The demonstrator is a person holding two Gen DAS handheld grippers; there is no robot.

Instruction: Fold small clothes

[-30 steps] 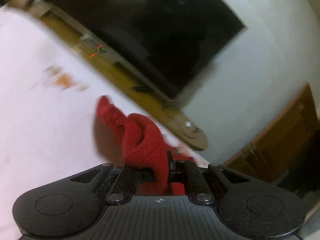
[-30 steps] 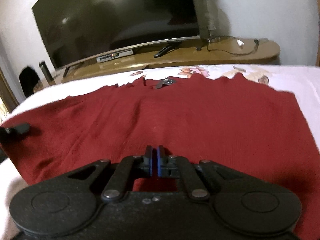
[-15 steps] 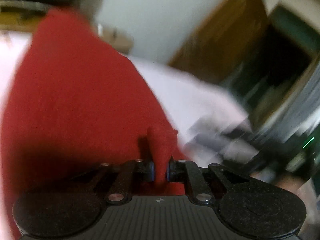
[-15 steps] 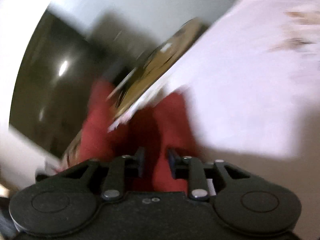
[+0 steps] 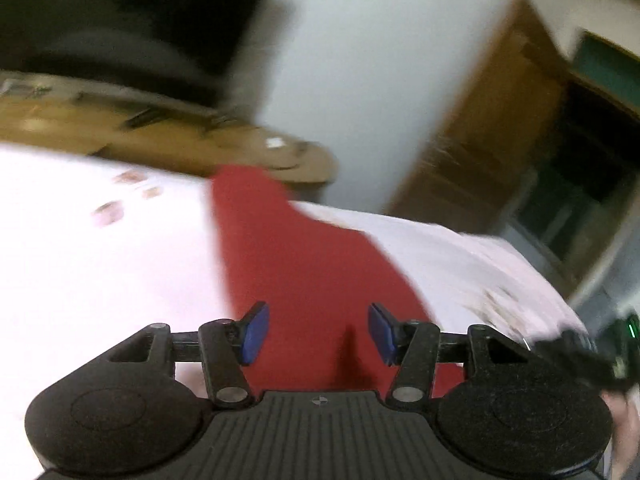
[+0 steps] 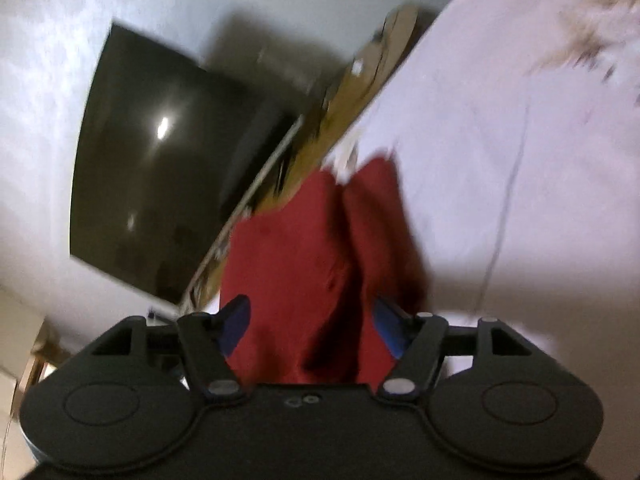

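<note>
Since the earlier frames both grippers have let go of the red garment (image 5: 304, 264): a second ago each was clamped shut, the left one pinching a bunched fold of the cloth, and their jaws have just been opening, so the blue pads now stand apart with cloth lying in the gap but not pressed. The views have also swung and rolled, and the pictures are blurred.

The left gripper (image 5: 318, 332) points forward and somewhat downward over the white bed sheet (image 5: 100, 272). The garment lies flat on the sheet as a long red strip that runs from between the pads away to the far edge, narrowing there; neither left pad touches it so far as can be seen. A dark fold line shows in the cloth just near the right pad.

The right gripper (image 6: 310, 326) is rolled, so that the sheet (image 6: 520, 160) fills the right of its view and the dark television screen (image 6: 160, 160) with its wooden stand (image 6: 360, 88) tilts across the left. Its jaws are released too, standing wider. The garment (image 6: 296, 248) is heaped in two humps with a deep crease between them, directly ahead of the pads and reaching to the near edge.
</note>
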